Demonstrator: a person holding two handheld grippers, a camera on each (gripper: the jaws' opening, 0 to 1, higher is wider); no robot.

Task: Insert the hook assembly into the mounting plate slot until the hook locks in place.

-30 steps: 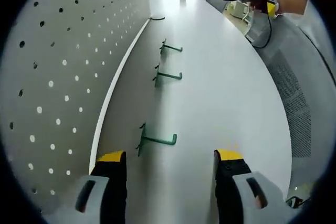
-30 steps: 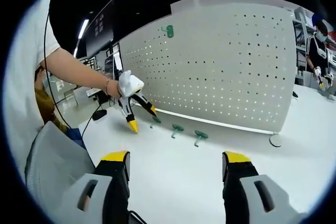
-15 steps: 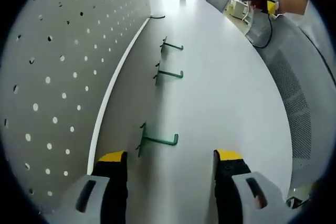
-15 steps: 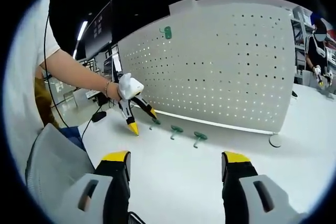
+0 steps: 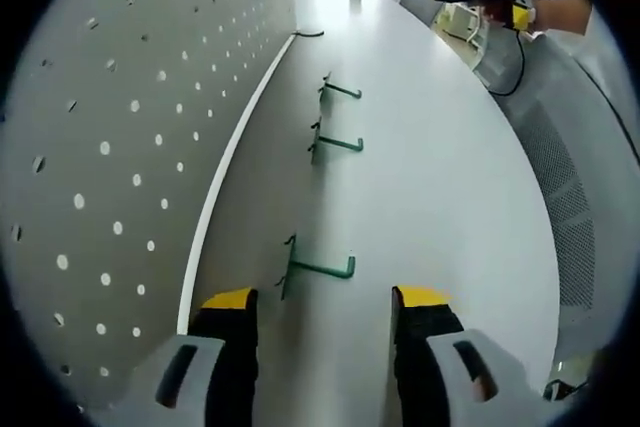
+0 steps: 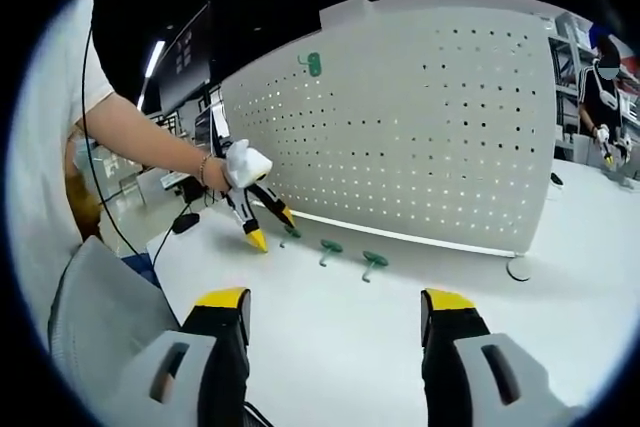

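Your left gripper (image 5: 322, 299), jaws open and empty, has edged closer to the nearest hook (image 5: 318, 269) by the pegboard-side (image 5: 110, 137) bench (image 5: 440, 177) edge; pickup looks imminent. Your right gripper (image 6: 335, 309) also stands open.

no readable text, label or number shows anywhere.

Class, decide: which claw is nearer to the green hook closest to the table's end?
Left. The left claw hovers right at that hook; the right claw sits well back across the table.
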